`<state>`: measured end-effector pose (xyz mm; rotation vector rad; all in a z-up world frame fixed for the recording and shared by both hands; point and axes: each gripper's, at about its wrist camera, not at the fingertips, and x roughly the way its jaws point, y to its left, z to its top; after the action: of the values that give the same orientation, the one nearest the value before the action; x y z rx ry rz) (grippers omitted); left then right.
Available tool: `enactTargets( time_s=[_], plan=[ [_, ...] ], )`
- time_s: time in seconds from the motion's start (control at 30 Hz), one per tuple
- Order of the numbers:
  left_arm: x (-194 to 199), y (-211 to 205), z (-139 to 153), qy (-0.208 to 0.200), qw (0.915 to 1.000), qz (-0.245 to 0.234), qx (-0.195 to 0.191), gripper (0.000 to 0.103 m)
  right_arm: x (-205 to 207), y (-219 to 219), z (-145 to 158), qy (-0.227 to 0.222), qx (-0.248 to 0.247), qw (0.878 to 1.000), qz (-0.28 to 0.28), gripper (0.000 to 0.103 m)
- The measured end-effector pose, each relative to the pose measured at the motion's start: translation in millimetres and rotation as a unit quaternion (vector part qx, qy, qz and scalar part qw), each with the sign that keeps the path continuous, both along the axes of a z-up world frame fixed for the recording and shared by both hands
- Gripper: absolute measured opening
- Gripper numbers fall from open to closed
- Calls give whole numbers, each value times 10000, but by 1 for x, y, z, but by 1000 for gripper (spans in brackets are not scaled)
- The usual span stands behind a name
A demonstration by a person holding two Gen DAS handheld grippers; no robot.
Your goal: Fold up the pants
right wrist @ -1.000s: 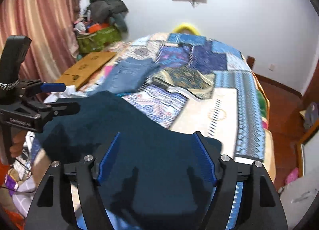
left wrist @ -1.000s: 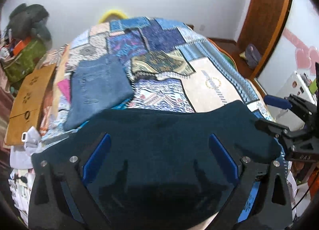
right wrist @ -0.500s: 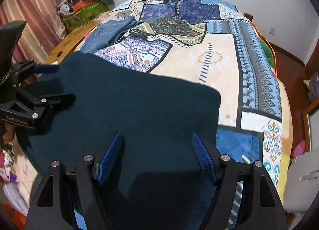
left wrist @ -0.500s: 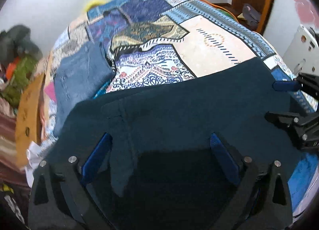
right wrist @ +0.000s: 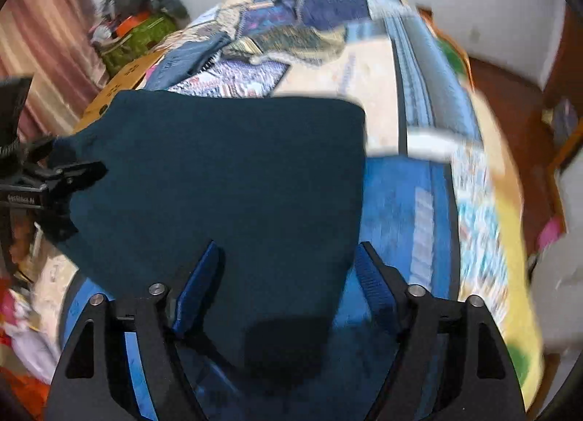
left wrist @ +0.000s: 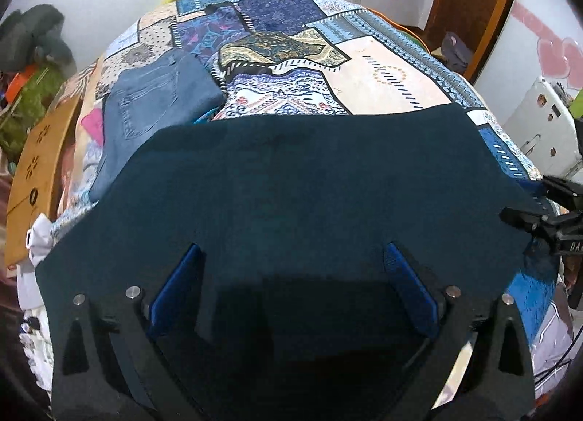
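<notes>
The dark teal pants point(left wrist: 309, 180) lie spread as a wide folded panel across the near end of the bed. My left gripper point(left wrist: 291, 246) hangs over their near edge, its blue pads wide apart and open, with cloth under and between them but not pinched. In the right wrist view the pants point(right wrist: 237, 173) reach from the left gripper point(right wrist: 73, 173) at their left corner to my right gripper point(right wrist: 288, 246). Its jaws are opening, and the pads stand clear of the cloth between them. The right gripper point(left wrist: 528, 209) also shows at the pants' right edge.
A patchwork quilt point(left wrist: 382, 82) covers the bed. Folded blue jeans point(left wrist: 153, 104) lie at its far left. A cardboard box point(left wrist: 36, 166) and a green bag point(right wrist: 138, 38) stand left of the bed. A white appliance point(left wrist: 546, 129) and a wooden door point(left wrist: 473, 2) are on the right.
Both grippers have come down toward the bed with the pants. The cloth, hanging bunched before, now lies flatter and wider on the quilt. The right view has rolled and blurred.
</notes>
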<state>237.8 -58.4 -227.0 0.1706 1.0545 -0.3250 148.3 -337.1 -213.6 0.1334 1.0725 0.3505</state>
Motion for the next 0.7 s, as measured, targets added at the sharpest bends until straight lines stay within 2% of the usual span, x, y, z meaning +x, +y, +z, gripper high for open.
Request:
enactTargets(
  time_s=[0.23, 0.4, 0.53, 0.7],
  plan=[
    [-17, 23, 10, -96, 9991, 326, -260, 101, -15, -1, 14, -145, -229, 9995, -188, 73],
    [-32, 47, 32, -485, 9958, 699, -331, 101, -16, 3, 37, -514, -520, 9970, -249, 73],
    [-44, 84, 54, -948, 9873, 1252, -231, 101, -13, 16, 62, -944, -615, 9934, -204, 73],
    [-54, 145, 66, -1037, 9738, 1967, -466, 101, -3, 51, 84, -1369, -712, 9879, 144, 73]
  ],
)
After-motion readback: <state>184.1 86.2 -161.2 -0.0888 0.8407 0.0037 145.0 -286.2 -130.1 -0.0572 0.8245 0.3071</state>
